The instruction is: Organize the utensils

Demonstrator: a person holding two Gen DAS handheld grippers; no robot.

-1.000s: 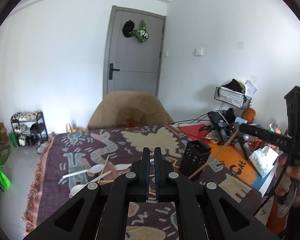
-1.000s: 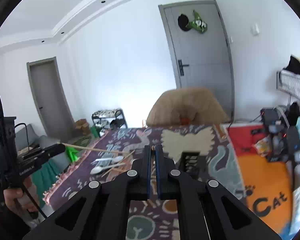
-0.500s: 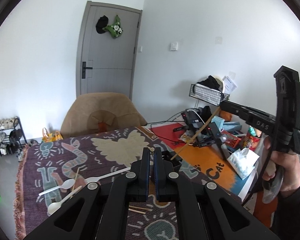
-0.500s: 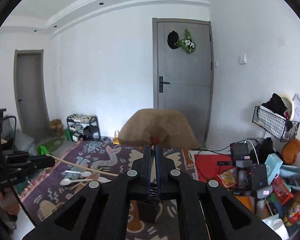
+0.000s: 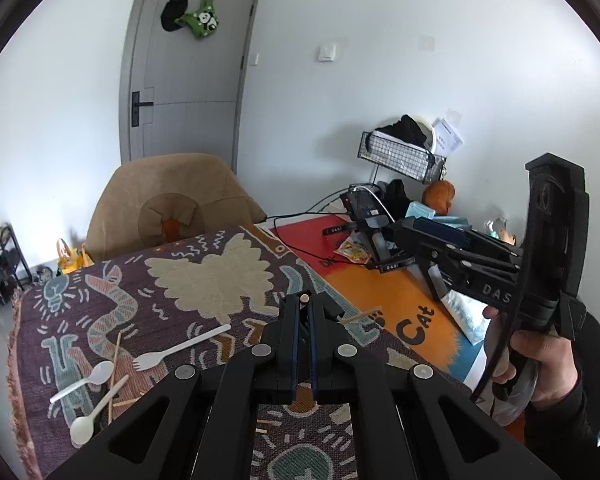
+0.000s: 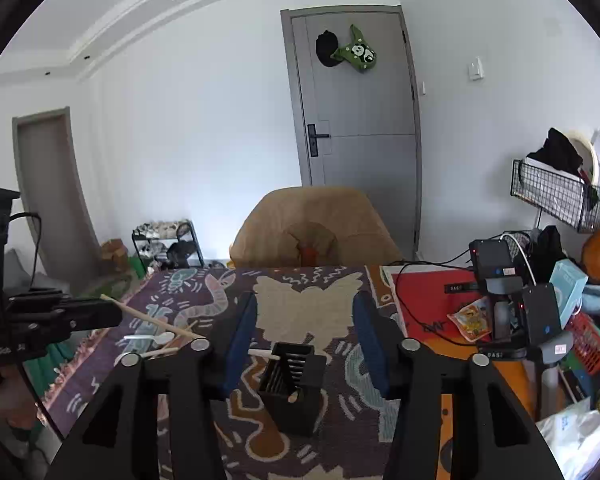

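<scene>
Pinches a wooden chopstick [image 5: 305,299] in the left gripper [image 5: 305,314], jaws pressed together on it, the blunt end poking out past the pads. Holds the right gripper [image 6: 304,320] over the table with jaws apart, just now opening, nothing pressed between the pads. Frames a black utensil holder [image 6: 294,384] in the gap below those jaws, upright on the patterned rug [image 5: 204,276]. Shows what looks like a second chopstick [image 6: 294,396] leaning in the holder's near corner, though hard to tell from the small pale tip. Leaves a white fork [image 5: 180,346] and two white spoons [image 5: 100,374] lying flat on the rug to the left, well apart from the holder, with loose sticks among them. Ends beyond the table edge at a brown chair [image 6: 312,220], then a grey door [image 6: 360,100].
</scene>
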